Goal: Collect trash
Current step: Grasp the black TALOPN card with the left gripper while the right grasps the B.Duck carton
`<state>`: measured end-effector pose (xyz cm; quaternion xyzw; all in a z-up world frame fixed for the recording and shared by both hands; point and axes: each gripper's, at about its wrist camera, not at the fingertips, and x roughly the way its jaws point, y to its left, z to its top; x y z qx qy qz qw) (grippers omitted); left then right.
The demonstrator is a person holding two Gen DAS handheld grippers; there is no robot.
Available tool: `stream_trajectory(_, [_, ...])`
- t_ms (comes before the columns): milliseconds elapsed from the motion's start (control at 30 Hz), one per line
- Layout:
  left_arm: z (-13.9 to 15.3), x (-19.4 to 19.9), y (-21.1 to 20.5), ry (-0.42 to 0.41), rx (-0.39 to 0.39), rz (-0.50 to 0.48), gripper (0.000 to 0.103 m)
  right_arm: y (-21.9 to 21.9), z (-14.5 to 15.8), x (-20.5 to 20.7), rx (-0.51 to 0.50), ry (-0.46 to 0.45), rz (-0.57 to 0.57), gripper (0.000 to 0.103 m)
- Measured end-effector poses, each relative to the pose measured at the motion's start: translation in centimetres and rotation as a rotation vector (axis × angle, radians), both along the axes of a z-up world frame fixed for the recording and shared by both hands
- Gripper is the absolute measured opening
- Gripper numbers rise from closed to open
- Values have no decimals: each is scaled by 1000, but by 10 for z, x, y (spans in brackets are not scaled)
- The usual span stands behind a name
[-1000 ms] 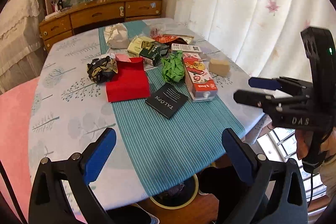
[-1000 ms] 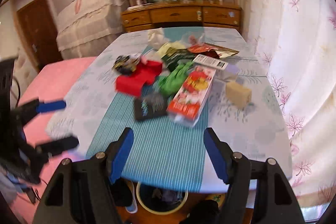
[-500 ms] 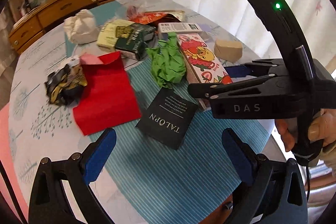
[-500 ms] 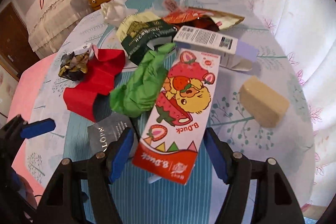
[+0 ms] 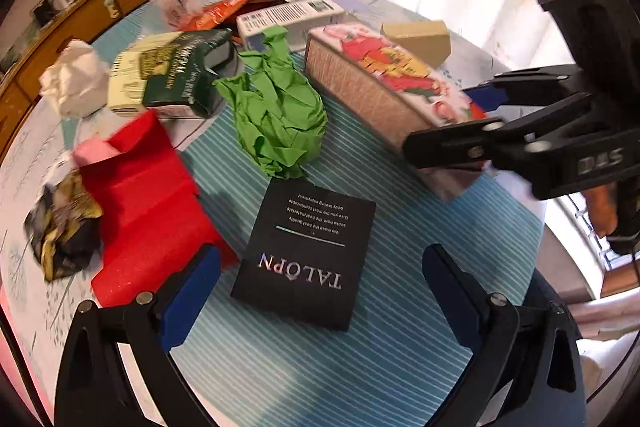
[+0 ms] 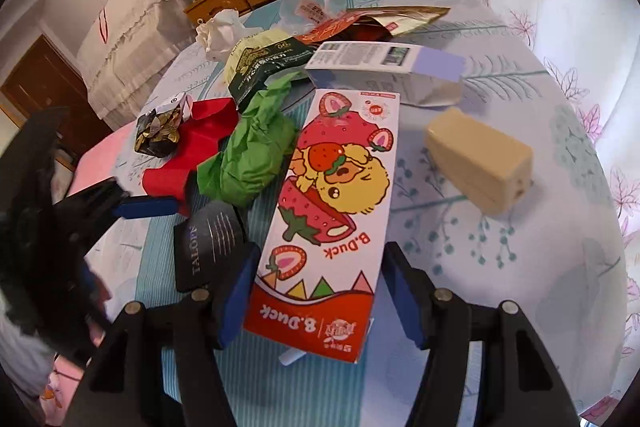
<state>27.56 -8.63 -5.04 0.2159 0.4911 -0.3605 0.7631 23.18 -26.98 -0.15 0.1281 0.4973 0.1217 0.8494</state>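
Two blue pads of the right gripper point(image 6: 318, 291) are set either side of the near end of the B.Duck carton point(image 6: 334, 211); the jaws are closing, with a gap still visible on the right side. The left gripper point(image 5: 320, 291) is held wide apart over the black TALOPN packet point(image 5: 306, 253). Crumpled green paper point(image 5: 276, 111) and red paper point(image 5: 148, 187) are spread on the table point(image 6: 500, 267).
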Motion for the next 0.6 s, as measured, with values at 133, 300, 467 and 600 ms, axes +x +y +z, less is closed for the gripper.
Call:
stream_trajectory(133, [-8,7,-8,10,12,-25,97,-6,-2,-3,42,-14,-3,63])
stream_trajectory(300, [-6,7,-15,-19,9,-68,76,-11,-3,-4,80,-26,3,63])
stream_trajectory(467, [-2,7,-13,-5,2,-80,62,-12,-3,-5,93,-35,12,63])
stream_trajectory(600, [-2,-1,-13,-8,17,-79,61,-11,-2,-7,84,-38,15,62])
